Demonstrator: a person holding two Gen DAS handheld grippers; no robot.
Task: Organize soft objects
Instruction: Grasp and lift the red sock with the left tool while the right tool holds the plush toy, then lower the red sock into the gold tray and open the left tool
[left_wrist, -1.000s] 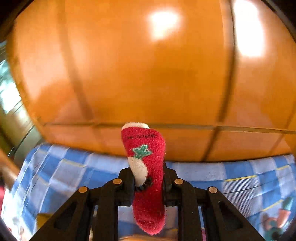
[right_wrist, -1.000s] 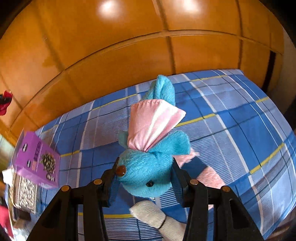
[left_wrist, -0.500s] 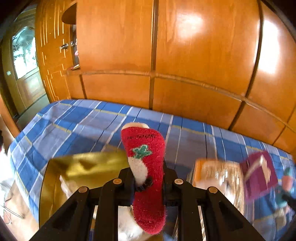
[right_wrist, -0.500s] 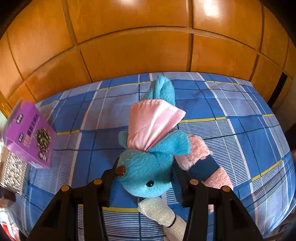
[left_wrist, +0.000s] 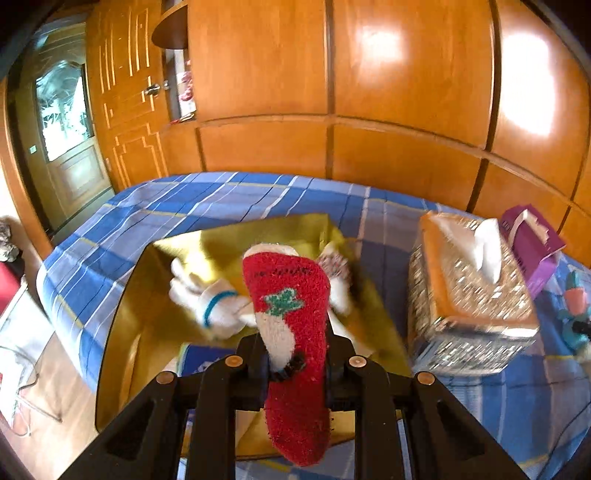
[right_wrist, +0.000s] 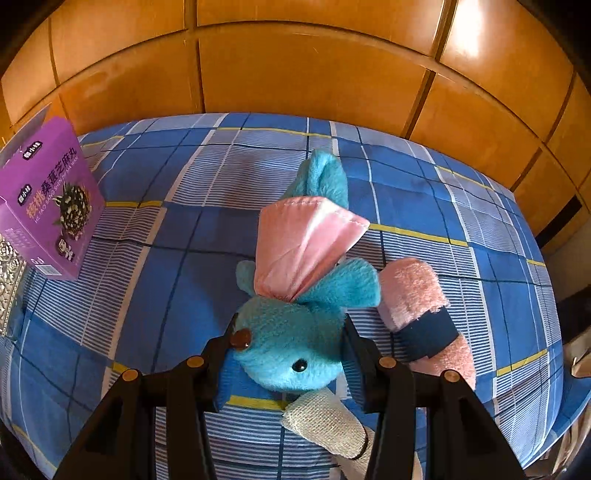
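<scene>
My left gripper (left_wrist: 295, 354) is shut on a fuzzy red sock (left_wrist: 291, 332) with a green leaf and white patch, held above an open gold box (left_wrist: 147, 295) on the bed. A white sock with a blue band (left_wrist: 218, 310) lies in the box. My right gripper (right_wrist: 288, 350) is shut on the head of a blue plush toy (right_wrist: 291, 343) with a pink satin cape, held over the blue plaid bedspread (right_wrist: 424, 192). A pink sock with a navy band (right_wrist: 417, 299) and a cream sock (right_wrist: 328, 424) lie beneath it.
A glittery tissue box (left_wrist: 469, 295) stands right of the gold box, with a purple carton (left_wrist: 532, 247) behind it; the carton also shows at the left of the right wrist view (right_wrist: 48, 206). Orange wooden wardrobe panels (left_wrist: 369, 92) back the bed. A door (left_wrist: 70, 147) is at the left.
The left gripper has swung down from the wardrobe to over the gold box, still holding the red sock. The right gripper has shifted slightly over the bed with the blue plush.
</scene>
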